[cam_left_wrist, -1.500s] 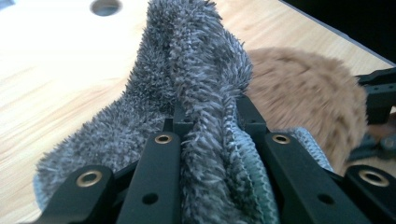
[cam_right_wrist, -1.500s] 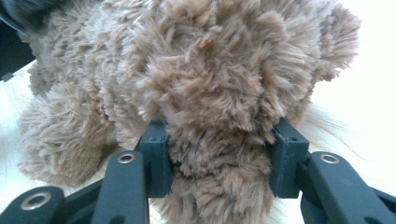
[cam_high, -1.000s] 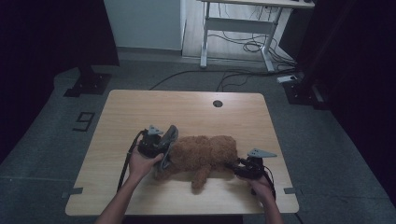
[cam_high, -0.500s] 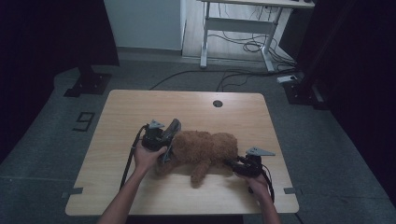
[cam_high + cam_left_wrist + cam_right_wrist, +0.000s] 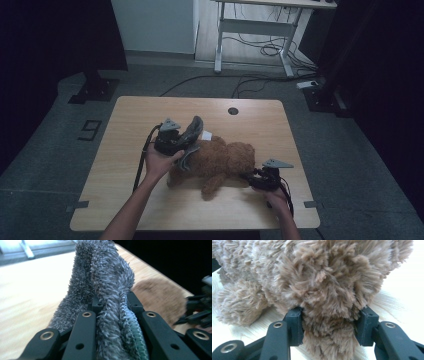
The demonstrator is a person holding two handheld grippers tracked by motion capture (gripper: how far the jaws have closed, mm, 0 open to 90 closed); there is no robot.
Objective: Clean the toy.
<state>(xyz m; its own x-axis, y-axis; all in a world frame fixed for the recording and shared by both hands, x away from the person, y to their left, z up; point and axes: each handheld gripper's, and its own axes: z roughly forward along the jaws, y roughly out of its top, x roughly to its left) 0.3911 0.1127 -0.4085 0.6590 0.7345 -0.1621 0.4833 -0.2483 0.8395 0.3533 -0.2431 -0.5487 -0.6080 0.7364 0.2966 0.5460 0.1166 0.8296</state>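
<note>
A brown plush bear point(image 5: 225, 159) lies on the wooden table point(image 5: 135, 120). My left gripper point(image 5: 183, 143) is raised by the bear's left end, shut on a fuzzy grey cloth point(image 5: 192, 131) that stands up from its jaws. In the left gripper view the cloth point(image 5: 105, 277), with a teal knitted edge, is pinched in my left gripper point(image 5: 113, 302), and the bear point(image 5: 157, 297) is blurred behind. My right gripper point(image 5: 249, 176) holds the bear's right end. In the right gripper view both pads of my right gripper point(image 5: 330, 315) press into a plush part of the bear point(image 5: 324, 285).
A small white tag point(image 5: 206, 135) lies beside the bear's upper side. A round cable hole point(image 5: 233, 110) sits near the table's far edge. Beyond the table are a desk frame point(image 5: 250, 30), floor cables point(image 5: 270, 50) and a stand base point(image 5: 95, 90).
My left hand has risen and shifted slightly away from me, lifting the grey cloth with it. The right hand and the bear have stayed put.
</note>
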